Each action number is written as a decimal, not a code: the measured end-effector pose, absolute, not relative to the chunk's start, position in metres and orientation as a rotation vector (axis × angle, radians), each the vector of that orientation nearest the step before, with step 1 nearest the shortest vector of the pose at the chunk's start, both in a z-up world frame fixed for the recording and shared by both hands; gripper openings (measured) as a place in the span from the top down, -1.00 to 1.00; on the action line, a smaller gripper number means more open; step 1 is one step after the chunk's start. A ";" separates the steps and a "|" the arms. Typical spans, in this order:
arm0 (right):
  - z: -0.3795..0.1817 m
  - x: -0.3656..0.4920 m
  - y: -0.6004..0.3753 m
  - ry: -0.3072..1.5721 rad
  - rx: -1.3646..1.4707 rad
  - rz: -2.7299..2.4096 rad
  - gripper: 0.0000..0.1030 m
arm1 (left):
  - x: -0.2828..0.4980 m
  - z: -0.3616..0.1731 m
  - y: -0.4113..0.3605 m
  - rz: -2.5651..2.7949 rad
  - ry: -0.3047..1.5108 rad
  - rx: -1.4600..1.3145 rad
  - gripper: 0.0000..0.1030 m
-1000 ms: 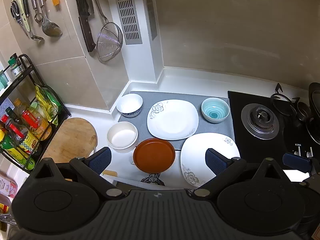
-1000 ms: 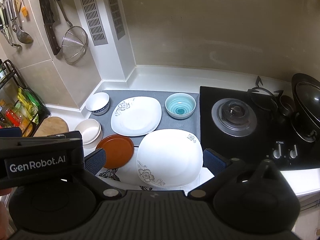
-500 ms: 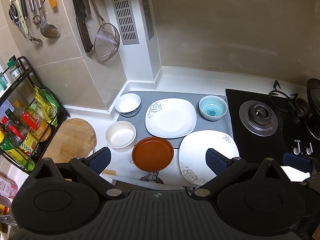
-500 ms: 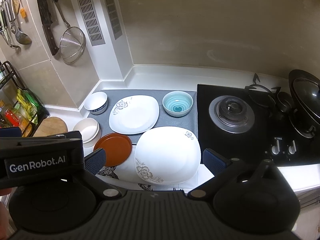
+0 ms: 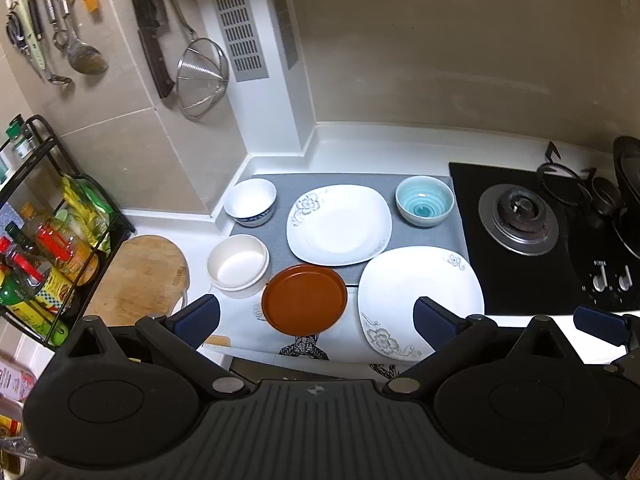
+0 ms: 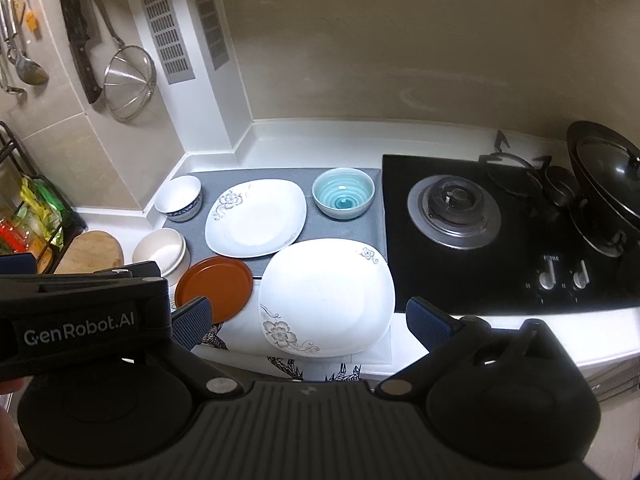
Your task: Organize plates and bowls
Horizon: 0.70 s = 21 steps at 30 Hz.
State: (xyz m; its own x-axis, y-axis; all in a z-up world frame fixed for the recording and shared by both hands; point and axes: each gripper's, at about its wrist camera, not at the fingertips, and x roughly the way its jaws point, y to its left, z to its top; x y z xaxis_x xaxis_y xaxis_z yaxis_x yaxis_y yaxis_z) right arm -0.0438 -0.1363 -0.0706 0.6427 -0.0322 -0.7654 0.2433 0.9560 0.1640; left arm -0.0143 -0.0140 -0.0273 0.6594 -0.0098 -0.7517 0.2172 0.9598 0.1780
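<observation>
On the counter lie two white square flowered plates, one at the back (image 5: 340, 224) (image 6: 256, 218) and one at the front (image 5: 420, 300) (image 6: 326, 296). A brown round plate (image 5: 305, 299) (image 6: 214, 289) sits left of the front one. A teal bowl (image 5: 425, 206) (image 6: 343, 198), a white blue-rimmed bowl (image 5: 250, 202) (image 6: 179, 198) and a cream bowl (image 5: 238, 266) (image 6: 162, 254) stand around them. My left gripper (image 5: 316, 320) and right gripper (image 6: 310, 320) hover open and empty above the counter's front edge.
A grey mat (image 5: 460, 236) lies under the back dishes. A black gas hob (image 6: 456, 208) with a lidded wok (image 6: 604, 168) is at the right. A round wooden board (image 5: 136, 276) and a rack of bottles (image 5: 44, 248) stand at the left. Utensils hang on the wall (image 5: 200, 72).
Both grippers have drifted slightly, so the dishes sit a little lower and left in view. Nothing on the counter has moved. Both stay open.
</observation>
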 end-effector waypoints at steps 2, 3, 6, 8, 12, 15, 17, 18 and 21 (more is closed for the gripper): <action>-0.076 -0.045 -0.138 0.864 0.269 -0.170 -0.99 | -0.014 -0.033 -0.017 -0.141 0.846 0.273 -0.99; -0.079 -0.046 -0.139 0.868 0.273 -0.174 -0.99 | -0.014 -0.035 -0.018 -0.145 0.851 0.280 -0.99; -0.089 -0.047 -0.143 0.877 0.296 -0.182 -0.99 | -0.012 -0.043 -0.021 -0.160 0.858 0.306 -0.99; -0.096 -0.048 -0.142 0.879 0.306 -0.195 -0.99 | -0.011 -0.051 -0.021 -0.175 0.860 0.309 -0.99; -0.114 -0.049 -0.141 0.898 0.290 -0.243 -0.99 | -0.008 -0.072 -0.021 -0.198 0.879 0.301 -0.99; -0.127 -0.054 -0.142 0.879 0.316 -0.261 -0.99 | -0.009 -0.083 -0.030 -0.194 0.843 0.351 -0.99; -0.135 -0.055 -0.145 0.868 0.337 -0.272 -0.99 | -0.006 -0.089 -0.036 -0.213 0.832 0.375 -0.99; -0.138 -0.055 -0.147 0.864 0.346 -0.282 -0.99 | -0.004 -0.092 -0.038 -0.228 0.828 0.382 -0.99; -0.147 -0.051 -0.153 0.850 0.361 -0.309 -0.99 | 0.007 -0.100 -0.041 -0.271 0.820 0.378 -0.99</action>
